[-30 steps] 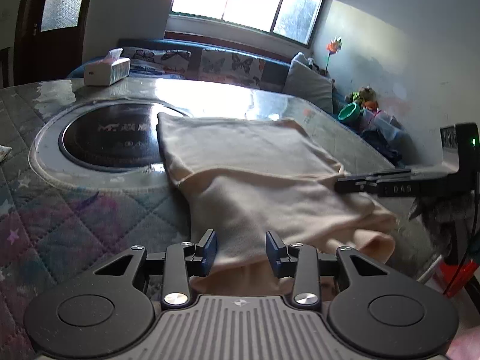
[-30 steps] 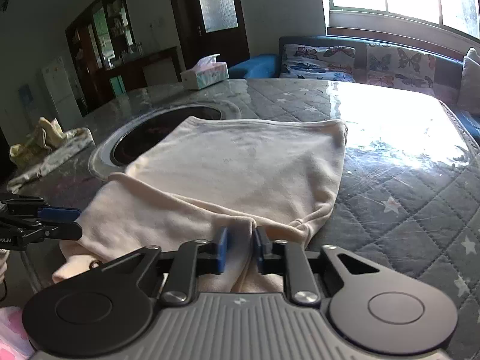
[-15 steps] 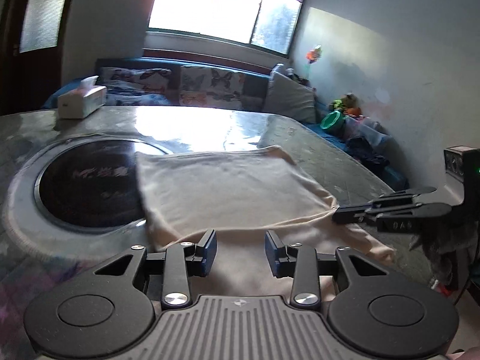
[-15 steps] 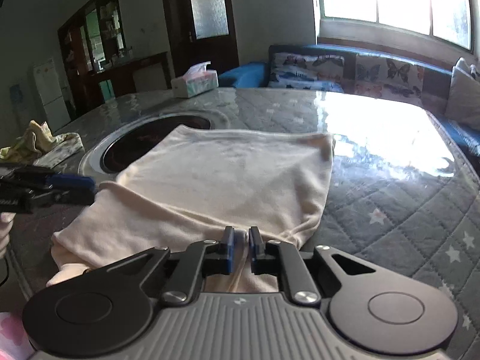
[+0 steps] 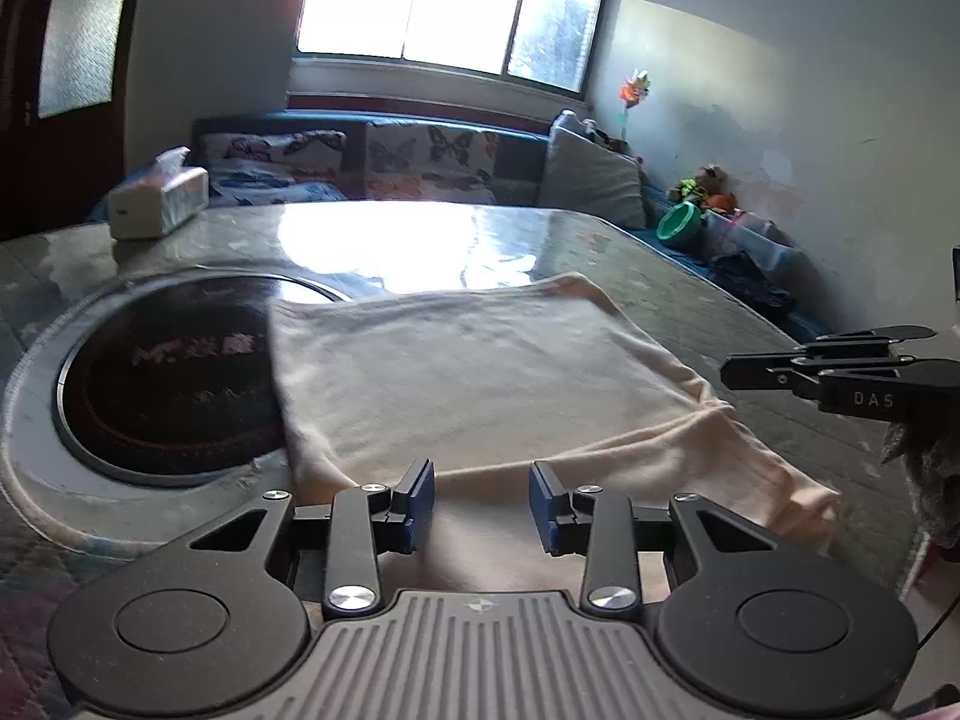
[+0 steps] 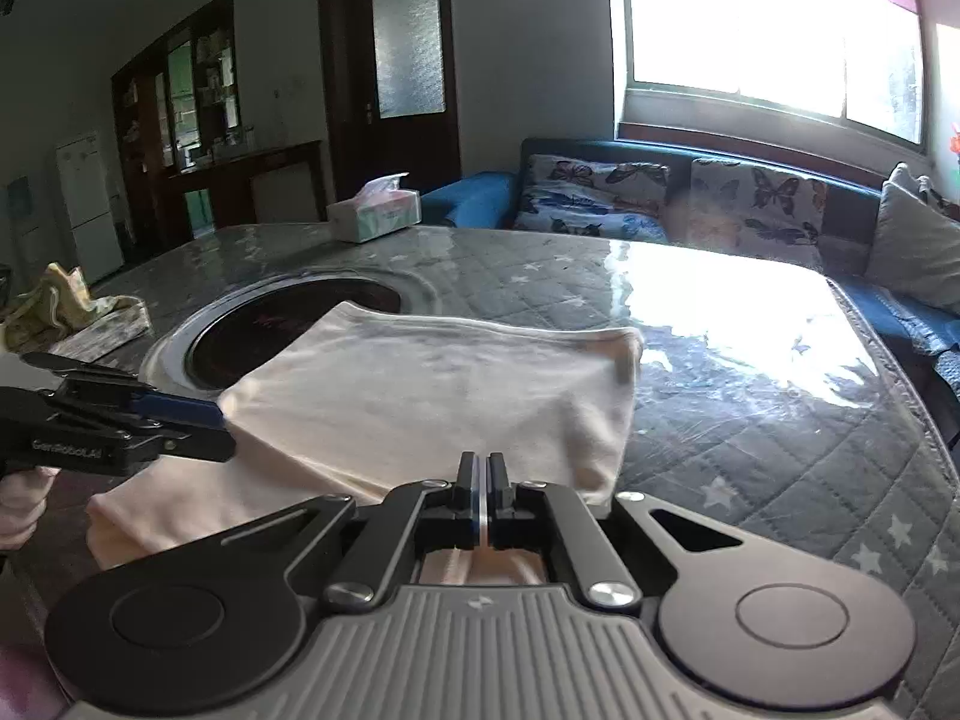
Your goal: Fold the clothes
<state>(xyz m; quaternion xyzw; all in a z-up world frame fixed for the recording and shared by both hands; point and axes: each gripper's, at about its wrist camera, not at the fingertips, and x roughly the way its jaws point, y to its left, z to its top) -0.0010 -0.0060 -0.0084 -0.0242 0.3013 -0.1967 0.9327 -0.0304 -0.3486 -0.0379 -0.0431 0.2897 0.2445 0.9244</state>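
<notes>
Cream garment [image 6: 438, 396] is lying on the quilted bench [image 6: 750, 420], its far part flat and partly covering the round black hob [image 5: 162, 390]; near edge is draping off toward the person. Right claw [image 6: 481, 480] has just been closing and is now clenched on the near hem. Left claw [image 5: 480, 501] is hanging released over the cloth. Judging by this, folding is barely starting; most remains.
</notes>
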